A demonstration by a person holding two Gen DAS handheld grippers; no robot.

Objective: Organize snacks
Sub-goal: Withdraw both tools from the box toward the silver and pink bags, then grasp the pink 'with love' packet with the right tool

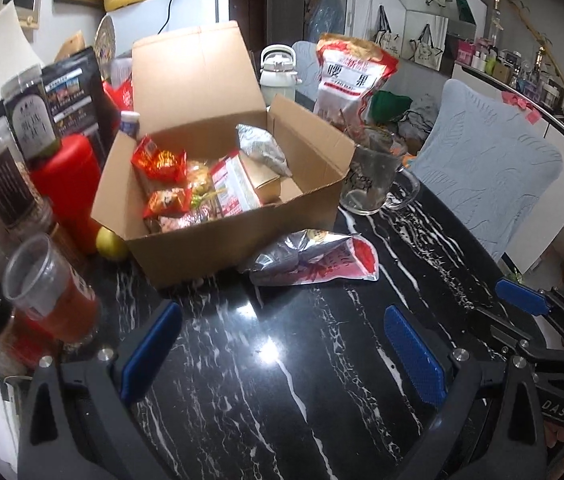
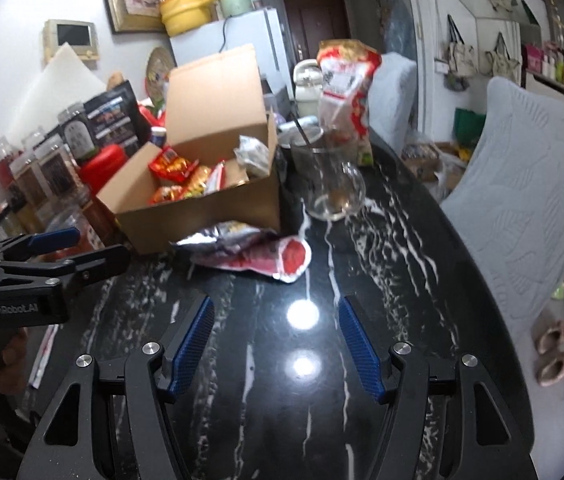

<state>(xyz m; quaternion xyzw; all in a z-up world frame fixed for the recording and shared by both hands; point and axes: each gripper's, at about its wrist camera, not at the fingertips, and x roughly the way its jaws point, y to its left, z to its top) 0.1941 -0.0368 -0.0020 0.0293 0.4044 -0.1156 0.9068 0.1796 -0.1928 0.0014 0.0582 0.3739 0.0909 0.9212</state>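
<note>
An open cardboard box [image 1: 210, 248] [image 2: 202, 216] on the black marble table [image 1: 282, 400] holds several red, silver and gold snack packs. A crumpled silver-and-red snack bag [image 1: 313, 260] [image 2: 250, 252] lies flat on the table just in front of the box. My left gripper [image 1: 282, 312] hovers open over bare table short of that bag, with nothing between its blue pads. My right gripper [image 2: 276, 304] is also open and holds nothing, aimed toward the same bag. A tall red-and-white snack bag [image 1: 349, 76] [image 2: 341, 80] stands upright behind a glass mug.
The glass mug [image 1: 373, 180] [image 2: 329, 184] stands right of the box. Jars, a red container [image 1: 66, 176], a plastic cup [image 1: 46, 280] and a yellow fruit [image 1: 110, 244] crowd the left side. A chair with a light blue cover [image 1: 489, 168] [image 2: 521, 184] sits at the table's right edge.
</note>
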